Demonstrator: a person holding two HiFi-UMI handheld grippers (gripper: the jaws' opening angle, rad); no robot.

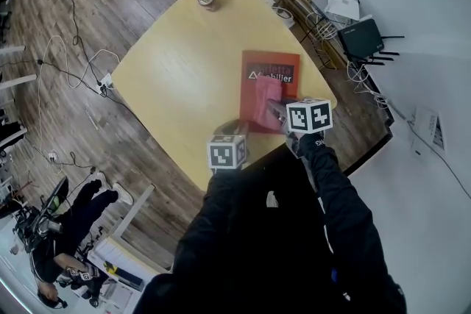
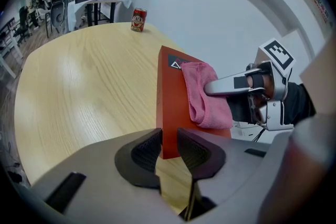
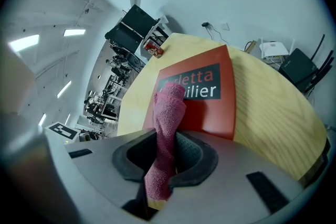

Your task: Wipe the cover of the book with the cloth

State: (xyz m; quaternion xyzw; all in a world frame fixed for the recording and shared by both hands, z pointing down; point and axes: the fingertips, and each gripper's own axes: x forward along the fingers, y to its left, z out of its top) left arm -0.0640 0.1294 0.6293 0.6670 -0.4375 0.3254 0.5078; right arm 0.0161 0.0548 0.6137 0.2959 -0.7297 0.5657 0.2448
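Table [image 1: 184, 62], pink cloth [image 3: 168, 113], red "…ilier" book [image 3: 210, 107]

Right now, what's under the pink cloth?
The cover of the red book, flat on the table. The cloth, pinched in the right gripper, lies just below the title panel; any print beneath it is hidden. The left gripper clamps the book's corner.
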